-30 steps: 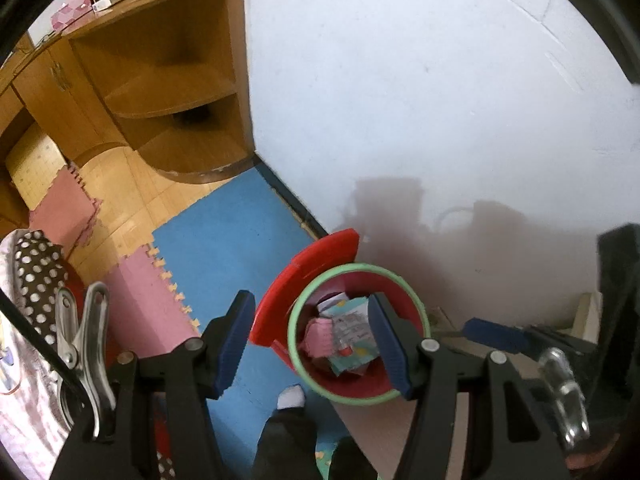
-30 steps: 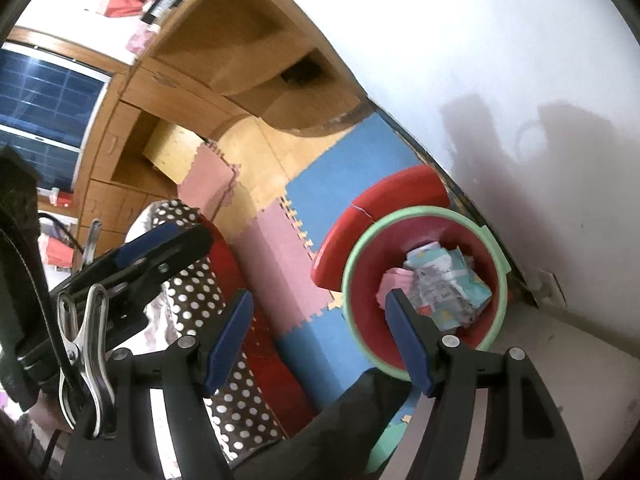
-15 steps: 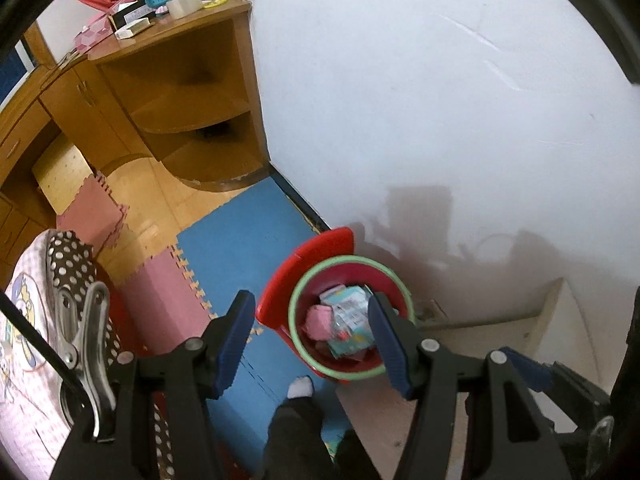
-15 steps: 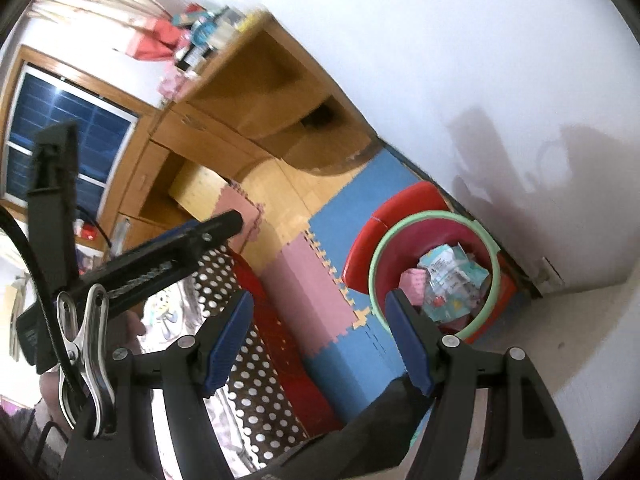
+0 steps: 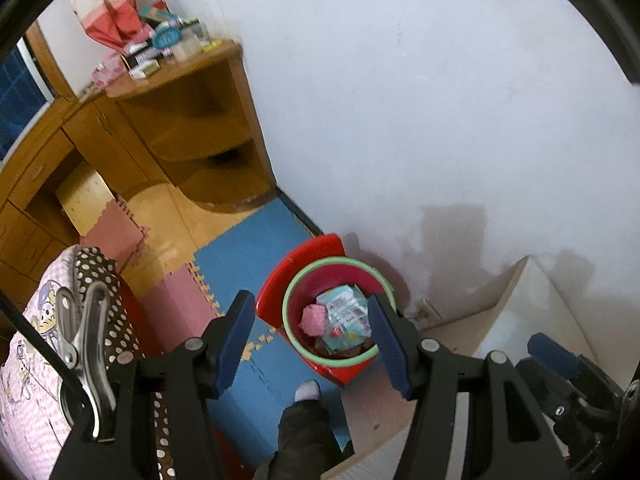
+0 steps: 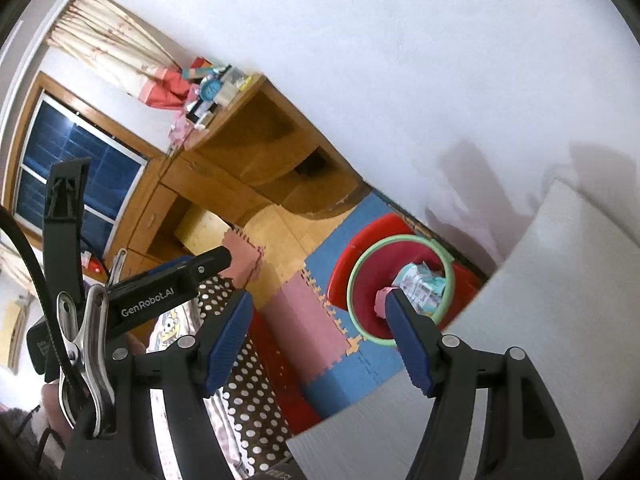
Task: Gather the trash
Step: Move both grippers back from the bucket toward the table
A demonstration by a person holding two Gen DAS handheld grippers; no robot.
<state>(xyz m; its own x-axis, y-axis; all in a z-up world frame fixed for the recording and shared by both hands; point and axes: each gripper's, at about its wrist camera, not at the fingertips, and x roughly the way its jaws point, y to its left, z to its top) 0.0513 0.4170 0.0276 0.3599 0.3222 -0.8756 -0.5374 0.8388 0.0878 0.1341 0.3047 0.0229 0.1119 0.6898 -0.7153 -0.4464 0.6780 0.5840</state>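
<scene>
Both tools have risen away from the red bin [image 5: 316,344] on the floor by the wall. My left tool [image 5: 312,340] and right tool [image 6: 320,344] hang spread, holding nothing. Trash [image 5: 340,316] lies inside the bin, so that drop looks finished.

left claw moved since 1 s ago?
Yes. The left claw has pulled up and away: the red trash bin looks smaller and more of the wooden desk shows.
</scene>
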